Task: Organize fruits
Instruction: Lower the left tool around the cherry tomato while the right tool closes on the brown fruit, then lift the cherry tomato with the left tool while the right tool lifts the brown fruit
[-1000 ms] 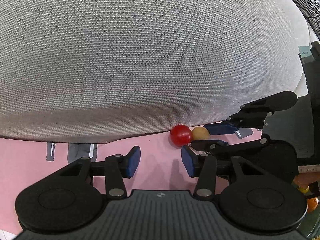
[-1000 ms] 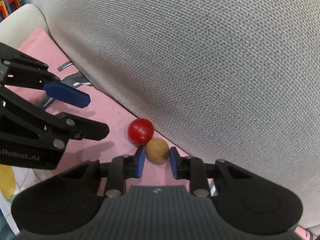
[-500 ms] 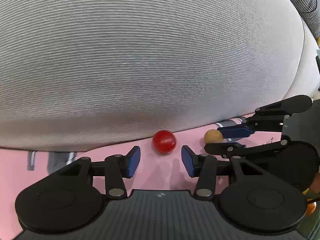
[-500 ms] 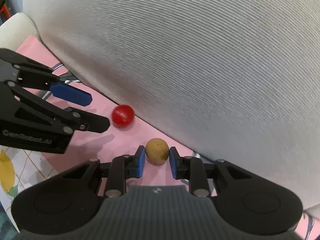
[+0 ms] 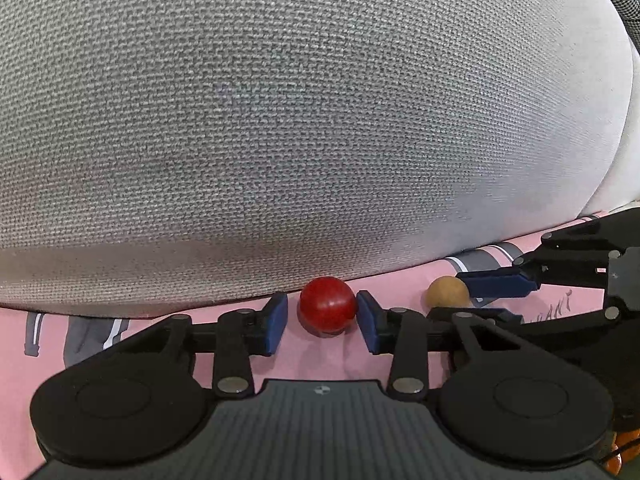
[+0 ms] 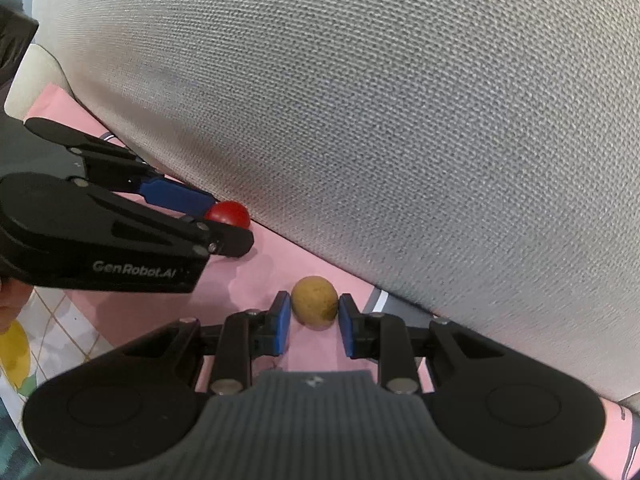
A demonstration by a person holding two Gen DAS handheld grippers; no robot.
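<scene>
A small red round fruit (image 5: 328, 305) lies on the pink cloth (image 5: 152, 314) at the foot of a grey cushion. My left gripper (image 5: 322, 316) is open, its blue pads on either side of the fruit with small gaps. It also shows in the right wrist view (image 6: 228, 213). A small tan round fruit (image 6: 314, 302) lies to the right on the same cloth. My right gripper (image 6: 313, 318) stands around it, pads close on both sides with slim gaps. The tan fruit also shows in the left wrist view (image 5: 446, 292).
A big grey woven cushion (image 5: 300, 120) fills the space just behind both fruits. A patterned cloth with a yellow fruit print (image 6: 16, 354) lies at the left. Something orange (image 5: 620, 446) shows at the lower right edge.
The two fruits, touching a second ago, now lie apart. My left gripper has moved forward so its pads flank the red fruit. My right gripper keeps the tan fruit between its pads.
</scene>
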